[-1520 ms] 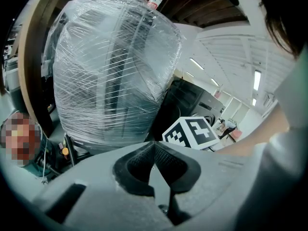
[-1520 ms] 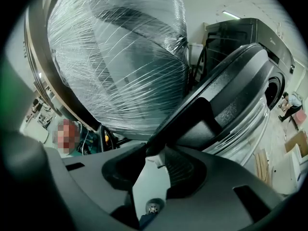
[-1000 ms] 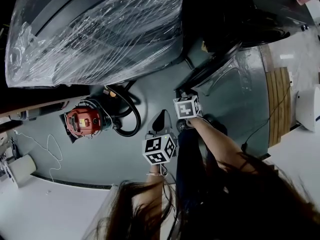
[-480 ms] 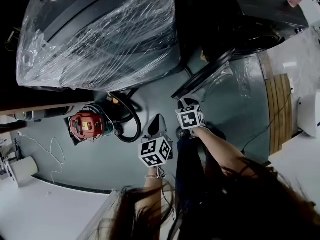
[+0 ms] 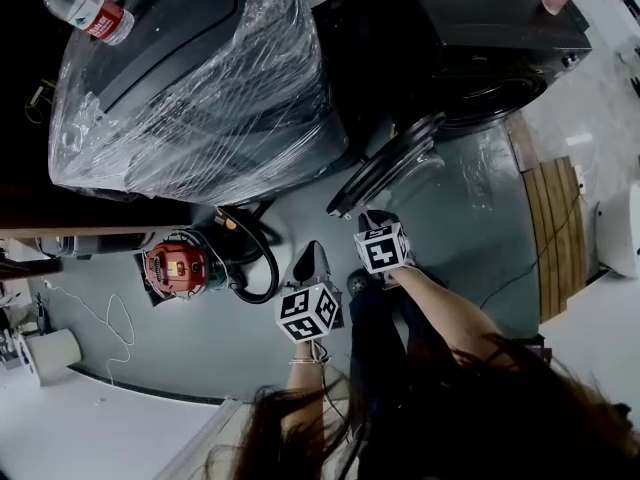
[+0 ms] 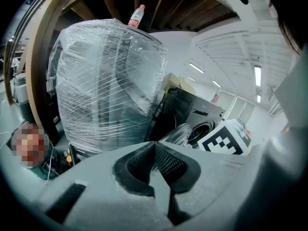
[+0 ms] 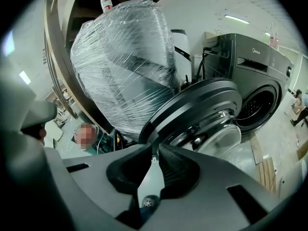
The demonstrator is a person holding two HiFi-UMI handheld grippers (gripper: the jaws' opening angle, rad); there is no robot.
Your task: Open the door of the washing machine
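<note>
The dark washing machine [image 5: 480, 38] stands at the top right, and its round door [image 5: 385, 163] hangs swung open, showing the drum [image 7: 260, 107]. In the right gripper view the door [image 7: 202, 109] fills the middle, just beyond the jaws. My right gripper [image 7: 156, 146] is clear of the door's edge; its jaws have just been closing to a narrow gap with nothing between them. Its marker cube [image 5: 380, 248] shows below the door. My left gripper [image 6: 155, 142] is shut on nothing, lower left of the right one, with its cube [image 5: 308, 313] near the floor.
A large appliance wrapped in plastic film [image 5: 200, 78] stands left of the machine, with a water bottle [image 5: 88, 8] on top. A red machine [image 5: 175, 268] and black hose [image 5: 255, 258] lie on the floor at left. A wooden pallet [image 5: 555, 218] lies at right.
Both grippers have lifted and drawn back from the door's edge. More of the washing machine's front and open door has come into the head view.
</note>
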